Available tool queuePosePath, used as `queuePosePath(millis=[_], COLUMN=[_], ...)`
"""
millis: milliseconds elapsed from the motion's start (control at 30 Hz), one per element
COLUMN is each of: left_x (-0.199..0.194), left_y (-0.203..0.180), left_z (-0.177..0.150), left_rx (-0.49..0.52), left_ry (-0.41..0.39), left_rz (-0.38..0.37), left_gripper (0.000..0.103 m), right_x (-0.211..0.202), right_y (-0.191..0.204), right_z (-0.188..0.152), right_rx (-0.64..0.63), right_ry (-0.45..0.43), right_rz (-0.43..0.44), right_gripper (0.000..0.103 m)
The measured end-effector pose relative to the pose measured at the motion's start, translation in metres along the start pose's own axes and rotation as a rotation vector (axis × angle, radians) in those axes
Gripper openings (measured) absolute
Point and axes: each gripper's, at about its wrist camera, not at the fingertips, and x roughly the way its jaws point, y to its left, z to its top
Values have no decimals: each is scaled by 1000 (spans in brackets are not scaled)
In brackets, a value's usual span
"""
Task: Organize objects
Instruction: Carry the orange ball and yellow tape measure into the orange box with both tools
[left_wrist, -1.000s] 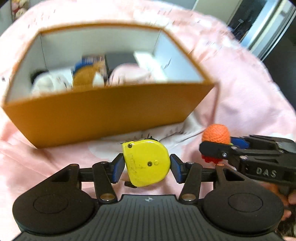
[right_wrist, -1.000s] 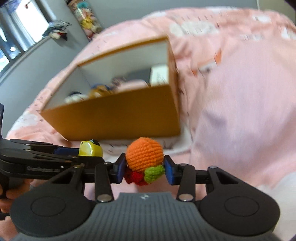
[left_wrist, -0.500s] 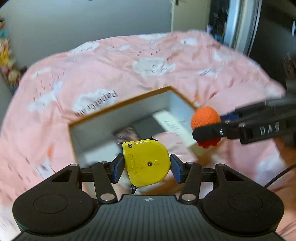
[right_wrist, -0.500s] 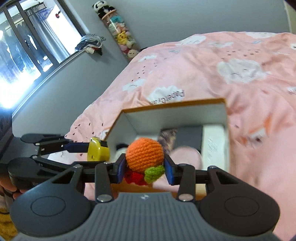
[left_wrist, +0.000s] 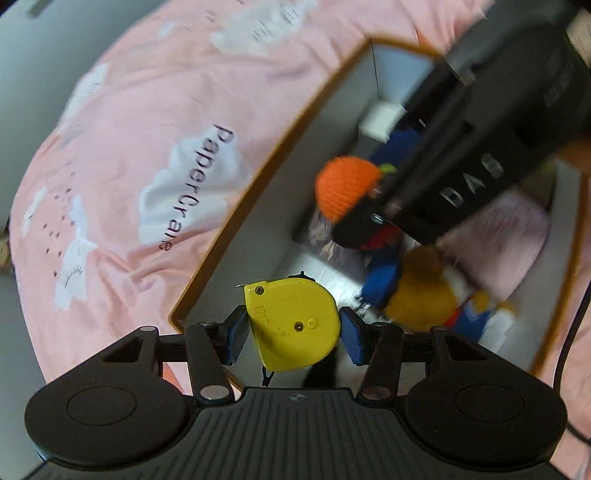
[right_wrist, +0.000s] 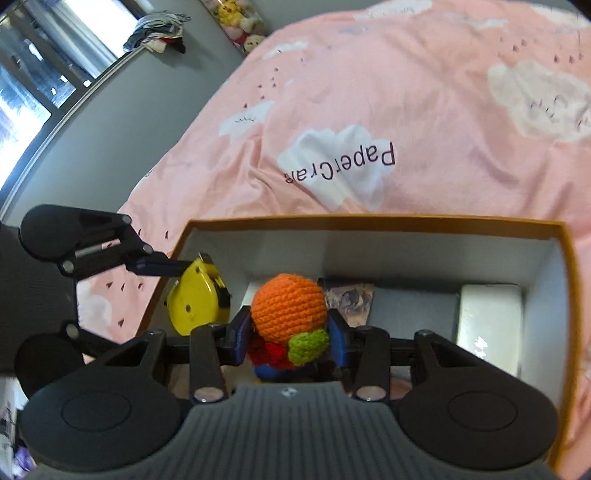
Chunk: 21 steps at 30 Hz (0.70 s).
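Note:
My left gripper (left_wrist: 293, 332) is shut on a yellow tape measure (left_wrist: 293, 325), held above the near corner of the orange box (left_wrist: 258, 177). In the right wrist view the tape measure (right_wrist: 195, 299) hangs over the box's left wall (right_wrist: 162, 280). My right gripper (right_wrist: 290, 334) is shut on an orange crocheted toy (right_wrist: 288, 308) with green and red parts, over the inside of the box. In the left wrist view that toy (left_wrist: 345, 188) and the black right gripper body (left_wrist: 465, 173) cross over the box.
The box (right_wrist: 565, 280) sits on a bed with a pink cloud-print cover (right_wrist: 406, 110). Inside lie a white block (right_wrist: 487, 325), a printed card (right_wrist: 351, 299), a pink soft item (left_wrist: 498, 240) and a brown plush toy (left_wrist: 424, 295). A grey wall and window are at the far left (right_wrist: 37, 92).
Both grippers have swung from in front of the box to above its open top, carrying their objects. The left gripper has rolled, so the box now appears turned in its view.

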Motion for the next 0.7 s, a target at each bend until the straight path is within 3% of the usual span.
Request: queuePosePath(millis=[267, 533, 700], left_x=[39, 62, 66], left_y=[-8, -9, -4], left_z=[4, -1, -7], left_rx=[173, 210, 162], left_ry=[130, 190, 187], left_rz=[-57, -87, -108], left_gripper=[61, 62, 63], right_x=[38, 50, 52], right_y=[-12, -20, -20], right_z=[11, 10, 10], right_rx=[46, 48, 43], right_ry=[60, 85, 92], right_rz=[30, 26, 23], right_gripper=[45, 45, 45])
